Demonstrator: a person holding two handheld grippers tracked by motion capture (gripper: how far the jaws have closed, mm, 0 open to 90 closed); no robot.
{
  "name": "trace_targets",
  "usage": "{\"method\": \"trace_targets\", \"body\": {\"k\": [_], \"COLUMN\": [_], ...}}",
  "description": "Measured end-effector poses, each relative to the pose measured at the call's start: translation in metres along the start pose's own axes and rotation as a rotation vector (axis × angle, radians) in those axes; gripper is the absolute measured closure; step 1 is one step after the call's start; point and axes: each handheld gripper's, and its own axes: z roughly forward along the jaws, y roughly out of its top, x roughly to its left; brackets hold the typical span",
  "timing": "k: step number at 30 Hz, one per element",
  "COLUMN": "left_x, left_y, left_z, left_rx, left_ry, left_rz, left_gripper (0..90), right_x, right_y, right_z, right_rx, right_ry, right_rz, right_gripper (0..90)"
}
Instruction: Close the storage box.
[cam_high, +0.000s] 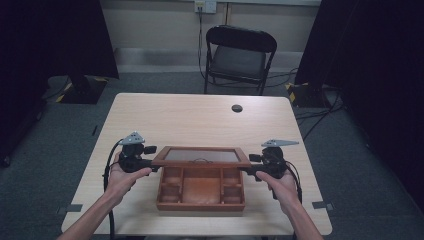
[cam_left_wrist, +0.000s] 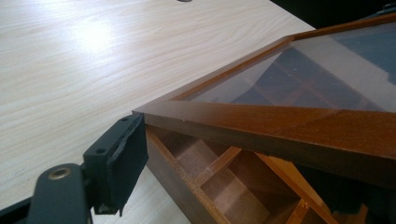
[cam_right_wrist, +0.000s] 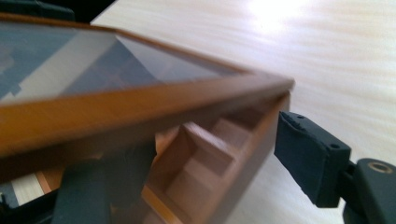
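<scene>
Wooden box (cam_high: 201, 187) at near middle of surface (cam_high: 200, 115), glass lid (cam_high: 202, 156) raised. Left gripper (cam_high: 150, 161) and right gripper (cam_high: 247, 167) at lid's side edges, fingers (cam_left_wrist: 122, 161) parted, not pressing. Lid-handling step, likely release. Next: draw both clear sideways without knocking lid.

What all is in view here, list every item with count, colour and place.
wooden box: one, reddish brown, divided into compartments, near middle of the table.
glass lid: one, brown frame, raised at the box's far side, between both tongs.
table: one, light wood.
cable port: one, dark, far part of the table.
folding chair: one, black, beyond the table.
wall socket: one, pale, on the far wall.
left tongs: one, black, at the lid's left edge, jaws apart.
right tongs: one, black, at the lid's right edge, jaws apart.
</scene>
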Motion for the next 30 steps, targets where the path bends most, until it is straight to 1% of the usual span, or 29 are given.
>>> {"method": "trace_targets", "body": {"k": [2, 3, 4, 5, 6, 7, 9, 12, 14, 15, 16, 17, 19, 20, 21, 22, 23, 24, 25, 26, 28, 30], "left_x": [0.0, -0.001, -0.002, -0.004, -0.005, -0.006, -0.007, -0.007, -0.008, -0.008, -0.009, -0.01, -0.01, -0.011, -0.011, -0.011, -0.011, -0.011, -0.011, -0.011, -0.01, -0.01], "left_y": [0.0, -0.001, -0.001, -0.001, -0.001, -0.001, -0.002, -0.004, -0.005, -0.005, -0.006, -0.006, -0.006, -0.006, -0.006, -0.006, -0.006, -0.007, -0.008, -0.008, -0.009, -0.01], "left_z": [-0.001, -0.002, -0.003, -0.004, -0.005, -0.006, -0.007, -0.008, -0.008, -0.008, -0.008, -0.009, -0.011, -0.012, -0.012, -0.012, -0.012, -0.012, -0.013, -0.013, -0.012, -0.011], "left_rx": [0.002, -0.011, -0.019, -0.021, -0.022, -0.023, -0.022, -0.012, -0.009, -0.001, -0.001, -0.003, -0.005, -0.004, -0.003, 0.001, 0.008, 0.006, 0.006, 0.004, 0.005, 0.004], "left_ry": [0.0, -0.004, -0.003, 0.0, -0.007, -0.008, -0.014, -0.019, -0.017, -0.013, -0.019, -0.022, -0.024, -0.025, -0.025, -0.022, -0.021, -0.023, -0.021, -0.026, -0.029, -0.033], "left_rz": [0.001, -0.012, -0.011, -0.004, 0.001, 0.01, 0.011, 0.013, 0.017, 0.026, 0.022, 0.018, 0.031, 0.033, 0.031, 0.039, 0.044, 0.038, 0.039, 0.039, 0.037, 0.034], "left_gripper": [21.0, 20.9, 21.0, 21.3, 21.3, 21.3, 21.0, 20.5, 20.6, 20.8, 21.1, 21.0, 21.0, 21.1, 21.0, 21.0, 21.1, 21.0, 21.0, 21.1, 20.8, 20.6], "right_x": [-0.005, -0.008, -0.01, -0.012, -0.014, -0.017, -0.022, -0.027, -0.03, -0.03, -0.031, -0.031, -0.028, -0.026, -0.022, -0.018, -0.013, -0.009, -0.004, 0.003, 0.017, 0.032], "right_y": [-0.003, -0.004, -0.004, -0.004, -0.004, -0.004, -0.004, -0.001, 0.002, 0.005, 0.008, 0.011, 0.017, 0.022, 0.026, 0.03, 0.035, 0.039, 0.044, 0.048, 0.055, 0.061], "right_z": [-0.001, -0.001, -0.001, -0.001, -0.001, -0.001, -0.003, -0.008, -0.01, -0.011, -0.012, -0.012, -0.014, -0.016, -0.018, -0.02, -0.022, -0.024, -0.025, -0.025, -0.025, -0.023], "right_rx": [0.015, 0.027, 0.025, 0.03, 0.034, 0.03, 0.027, 0.0, -0.014, -0.017, -0.024, -0.031, -0.042, -0.046, -0.05, -0.057, -0.073, -0.088, -0.098, -0.098, -0.1, -0.091], "right_ry": [-0.007, -0.014, -0.04, -0.055, -0.058, -0.066, -0.099, -0.132, -0.154, -0.161, -0.157, -0.146, -0.128, -0.104, -0.095, -0.08, -0.061, -0.032, -0.006, 0.016, 0.085, 0.131], "right_rz": [0.018, 0.023, 0.025, 0.017, 0.026, 0.034, 0.036, 0.059, 0.054, 0.046, 0.046, 0.052, 0.039, 0.04, 0.03, 0.02, 0.021, 0.015, 0.002, -0.011, -0.055, -0.1], "right_gripper": [29.4, 30.1, 31.3, 31.9, 31.9, 32.2, 33.8, 34.6, 35.2, 35.3, 36.1, 37.2, 40.6, 42.0, 42.0, 42.0, 41.6, 41.2, 41.2, 42.0, 45.0, 47.2]}}
